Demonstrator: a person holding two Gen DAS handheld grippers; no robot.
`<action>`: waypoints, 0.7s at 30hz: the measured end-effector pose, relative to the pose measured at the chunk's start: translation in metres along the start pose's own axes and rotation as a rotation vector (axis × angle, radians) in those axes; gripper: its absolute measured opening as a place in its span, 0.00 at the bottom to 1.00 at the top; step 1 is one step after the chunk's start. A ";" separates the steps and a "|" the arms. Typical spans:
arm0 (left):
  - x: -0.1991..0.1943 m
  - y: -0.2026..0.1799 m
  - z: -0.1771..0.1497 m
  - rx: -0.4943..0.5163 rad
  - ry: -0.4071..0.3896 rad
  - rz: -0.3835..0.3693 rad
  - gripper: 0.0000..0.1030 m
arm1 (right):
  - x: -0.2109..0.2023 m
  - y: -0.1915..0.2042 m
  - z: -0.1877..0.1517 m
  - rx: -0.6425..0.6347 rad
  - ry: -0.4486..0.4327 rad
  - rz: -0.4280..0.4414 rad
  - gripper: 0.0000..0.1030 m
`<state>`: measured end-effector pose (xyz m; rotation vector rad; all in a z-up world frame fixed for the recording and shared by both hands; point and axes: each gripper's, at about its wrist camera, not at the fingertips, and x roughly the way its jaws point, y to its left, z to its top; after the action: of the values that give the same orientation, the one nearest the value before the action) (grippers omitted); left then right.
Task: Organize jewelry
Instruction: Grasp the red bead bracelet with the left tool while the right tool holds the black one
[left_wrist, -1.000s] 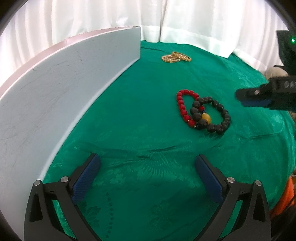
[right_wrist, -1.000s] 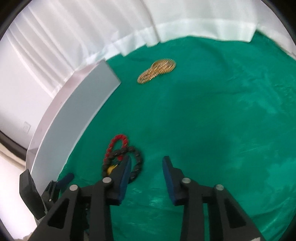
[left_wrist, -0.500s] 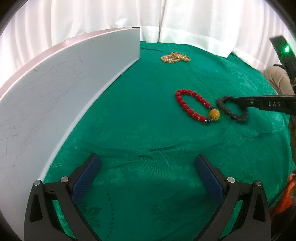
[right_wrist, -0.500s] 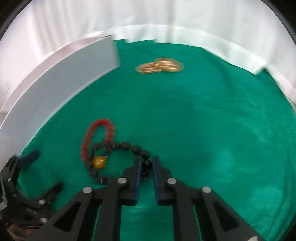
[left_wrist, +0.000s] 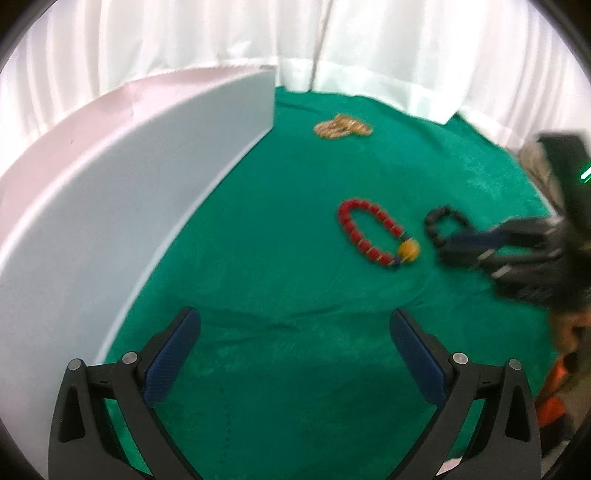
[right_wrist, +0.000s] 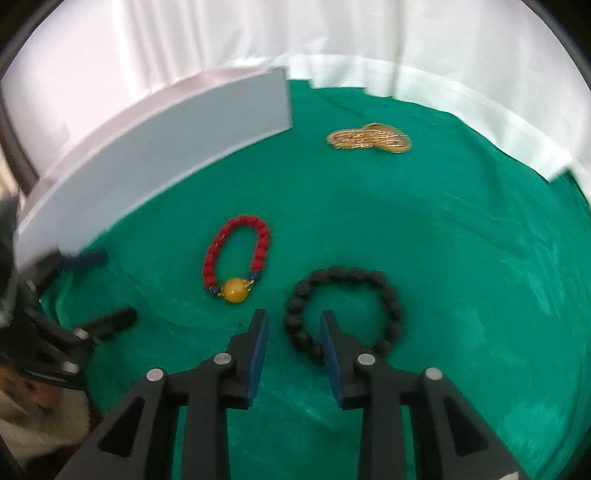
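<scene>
A black bead bracelet lies flat on the green cloth. My right gripper straddles its near-left beads, and its jaws are opening, with the pads clear of the beads. A red bead bracelet with a yellow bead lies just left of it, apart. In the left wrist view the red bracelet is centre right, with the black bracelet and the blurred right gripper beyond it. My left gripper hangs open over bare cloth.
Gold bangles lie together at the far side of the cloth, also in the right wrist view as gold bangles. A tall white board stands along the left edge. White curtains close off the back.
The right gripper shut on the black bracelet, pulled it off the red one to the right while rolling, and has now parted its jaws. The left gripper stayed put.
</scene>
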<state>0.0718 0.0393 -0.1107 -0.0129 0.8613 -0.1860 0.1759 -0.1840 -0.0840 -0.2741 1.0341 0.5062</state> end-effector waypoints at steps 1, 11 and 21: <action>-0.004 -0.002 0.006 0.015 -0.005 -0.024 0.99 | 0.003 0.004 0.002 -0.010 0.013 -0.006 0.22; 0.036 -0.082 0.052 0.349 0.067 -0.132 0.62 | -0.049 -0.053 -0.017 0.311 -0.131 0.093 0.12; 0.080 -0.084 0.050 0.299 0.204 -0.155 0.15 | -0.086 -0.075 -0.040 0.429 -0.209 0.180 0.12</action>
<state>0.1474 -0.0599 -0.1313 0.2223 1.0288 -0.4664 0.1501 -0.2885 -0.0303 0.2503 0.9401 0.4507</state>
